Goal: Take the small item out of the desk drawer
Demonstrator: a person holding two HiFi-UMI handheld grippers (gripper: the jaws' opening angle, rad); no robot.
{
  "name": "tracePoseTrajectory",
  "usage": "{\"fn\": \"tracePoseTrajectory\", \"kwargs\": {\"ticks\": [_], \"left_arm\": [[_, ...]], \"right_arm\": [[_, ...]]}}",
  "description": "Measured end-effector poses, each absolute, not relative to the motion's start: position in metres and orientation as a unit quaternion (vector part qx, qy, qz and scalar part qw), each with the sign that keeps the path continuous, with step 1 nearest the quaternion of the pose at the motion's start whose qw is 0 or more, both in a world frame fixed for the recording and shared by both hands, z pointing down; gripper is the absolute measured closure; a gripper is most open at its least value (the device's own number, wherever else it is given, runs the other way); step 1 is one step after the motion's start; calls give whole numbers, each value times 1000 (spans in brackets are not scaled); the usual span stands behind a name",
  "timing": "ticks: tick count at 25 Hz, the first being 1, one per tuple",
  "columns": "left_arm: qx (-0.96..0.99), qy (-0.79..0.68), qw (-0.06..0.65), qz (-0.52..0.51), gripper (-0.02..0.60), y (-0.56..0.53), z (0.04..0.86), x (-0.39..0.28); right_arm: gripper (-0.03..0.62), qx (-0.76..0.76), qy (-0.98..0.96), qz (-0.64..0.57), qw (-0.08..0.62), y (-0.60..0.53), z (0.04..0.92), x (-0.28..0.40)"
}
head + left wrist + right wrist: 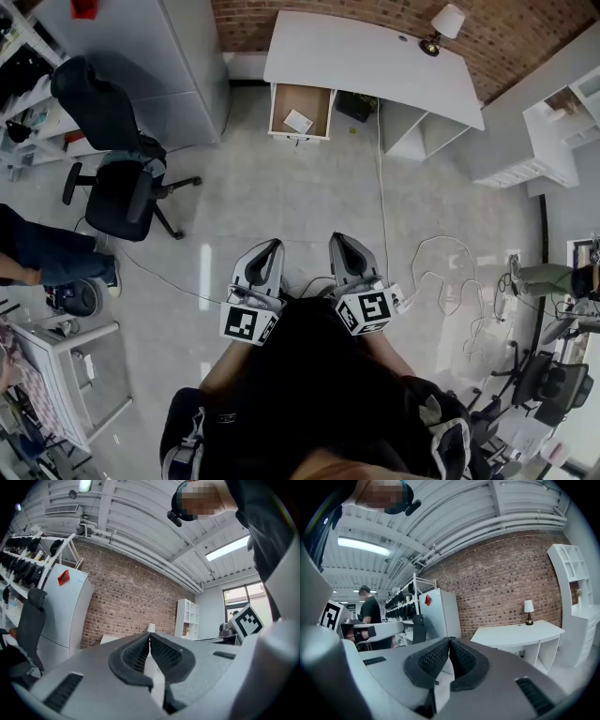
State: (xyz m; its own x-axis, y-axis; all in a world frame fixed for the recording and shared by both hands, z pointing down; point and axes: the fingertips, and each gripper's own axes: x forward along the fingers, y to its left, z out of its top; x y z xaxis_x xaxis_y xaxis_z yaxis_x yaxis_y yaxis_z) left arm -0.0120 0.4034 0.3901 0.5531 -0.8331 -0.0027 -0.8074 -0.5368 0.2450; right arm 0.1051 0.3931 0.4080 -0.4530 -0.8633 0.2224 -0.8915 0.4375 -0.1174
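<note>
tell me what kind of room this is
Probably an office or lab workspace: a white curved desk with an open drawer against a red brick wall, a black swivel office chair, and a white open shelving unit.

the head view looks steeply down from high over the floor [309,206], with the desk [375,56] far off at upper centre. both gripper views face roughly level toward the brick wall [501,569]. all three views share the desk.

Desk [366,56] far centre, against the wall [375,9]; lamp [441,26] on its right end; drawer [314,101] open at its left, small item [298,121] inside; chair [117,178] left; shelf unit [553,131] right; cable [441,272] on floor [281,206], near right.
</note>
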Motion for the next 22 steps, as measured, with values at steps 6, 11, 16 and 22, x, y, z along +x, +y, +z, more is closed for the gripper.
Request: {"fn": "tracePoseTrajectory", "kwargs": {"ticks": [6, 11, 16, 22], "left_arm": [[871, -472, 124, -59, 568, 394, 407, -43], [867, -475, 140, -53, 568, 380, 419, -48], [861, -485, 146, -39, 568, 343, 433, -52], [858, -494, 141, -22, 568, 257, 439, -47]], "right_arm": [[566, 526, -839, 115, 81, 385, 421, 83], [566, 526, -836, 128, 87, 364, 432, 82], [566, 514, -843, 138, 85, 319, 447, 77], [566, 503, -848, 146, 82, 236, 461, 85]]}}
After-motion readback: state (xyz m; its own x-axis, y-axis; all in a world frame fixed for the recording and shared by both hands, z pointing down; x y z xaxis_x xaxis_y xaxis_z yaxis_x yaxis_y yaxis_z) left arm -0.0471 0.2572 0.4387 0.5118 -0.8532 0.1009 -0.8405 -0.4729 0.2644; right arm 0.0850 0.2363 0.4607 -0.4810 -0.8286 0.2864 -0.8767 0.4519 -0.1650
